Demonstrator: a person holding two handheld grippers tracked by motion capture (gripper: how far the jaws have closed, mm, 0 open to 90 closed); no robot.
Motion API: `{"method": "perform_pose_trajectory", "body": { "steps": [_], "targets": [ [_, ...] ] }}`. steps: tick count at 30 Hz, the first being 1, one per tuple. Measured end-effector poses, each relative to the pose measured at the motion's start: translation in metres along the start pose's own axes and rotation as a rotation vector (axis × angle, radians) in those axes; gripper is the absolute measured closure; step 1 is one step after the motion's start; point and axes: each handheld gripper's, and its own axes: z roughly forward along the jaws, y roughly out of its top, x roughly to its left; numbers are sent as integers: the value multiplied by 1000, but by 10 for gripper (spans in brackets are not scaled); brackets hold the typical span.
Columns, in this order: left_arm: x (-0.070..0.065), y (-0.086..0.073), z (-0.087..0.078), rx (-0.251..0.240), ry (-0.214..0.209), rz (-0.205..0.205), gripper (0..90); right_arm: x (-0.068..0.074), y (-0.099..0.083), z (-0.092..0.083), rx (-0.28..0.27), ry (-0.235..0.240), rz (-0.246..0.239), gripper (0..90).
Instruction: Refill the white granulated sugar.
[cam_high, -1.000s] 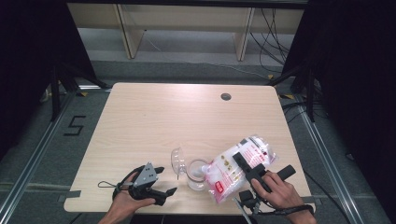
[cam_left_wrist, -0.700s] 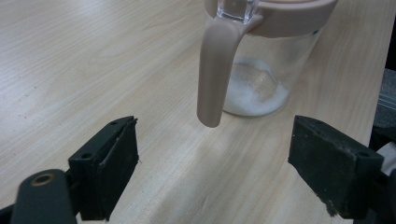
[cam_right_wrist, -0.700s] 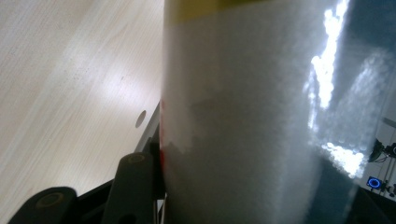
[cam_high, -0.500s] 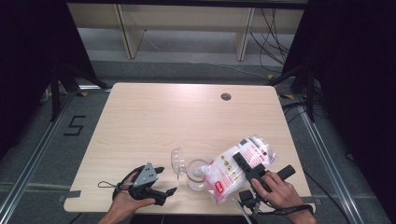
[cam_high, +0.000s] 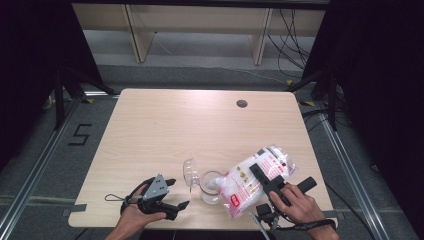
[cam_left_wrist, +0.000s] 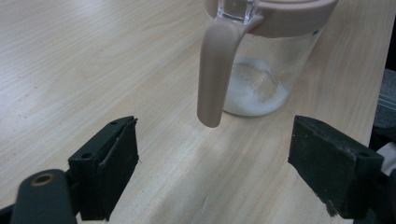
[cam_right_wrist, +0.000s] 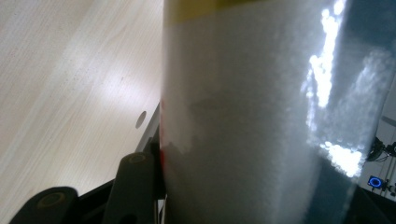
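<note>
Tilting a bag (cam_high: 254, 179) of white grains over the jug (cam_high: 210, 186) in the clamped right gripper (cam_high: 261, 179), left gripper (cam_high: 176, 194) open just beside the jug.

Table (cam_high: 175, 130): pale wood-grain laminate, matt and smooth. Jar (cam_left_wrist: 261, 70): clear glossy glass or plastic, which one cannot be told, with a matt beige plastic rim and handle. Bag (cam_high: 252, 180): glossy transparent plastic film holding white granules. Gripper pads (cam_left_wrist: 109, 163): matt black, slightly rough.

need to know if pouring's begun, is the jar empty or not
Not empty: the jar holds a shallow layer of white grains at its bottom.
</note>
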Motion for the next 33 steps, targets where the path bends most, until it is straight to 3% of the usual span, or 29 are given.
{"method": "perform_pose_trajectory", "body": {
  "steps": [5, 9, 13, 17, 18, 21, 33],
  "targets": [
    [0, 0, 0, 0, 2, -4, 154, 0, 0, 0, -2, 0, 1, 570],
    [0, 0, 0, -1, 0, 0, 154, -2, 0, 0, -10, -3, -32, 573],
    [0, 0, 0, 0, 2, -3, 154, 0, 0, 0, -3, 4, -2, 576],
    [0, 0, 0, -1, 1, -5, 154, 0, -1, 0, -4, 3, 0, 578],
    [0, 0, 0, 0, 2, 3, 154, -2, -1, 0, -12, 0, -30, 579],
    [0, 0, -1, 1, 2, -2, 154, 0, -1, -1, -9, 0, 8, 580],
    [1, 0, -1, 3, 15, 3, 154, 0, -1, -1, -7, 2, 0, 585]
  ]
}}
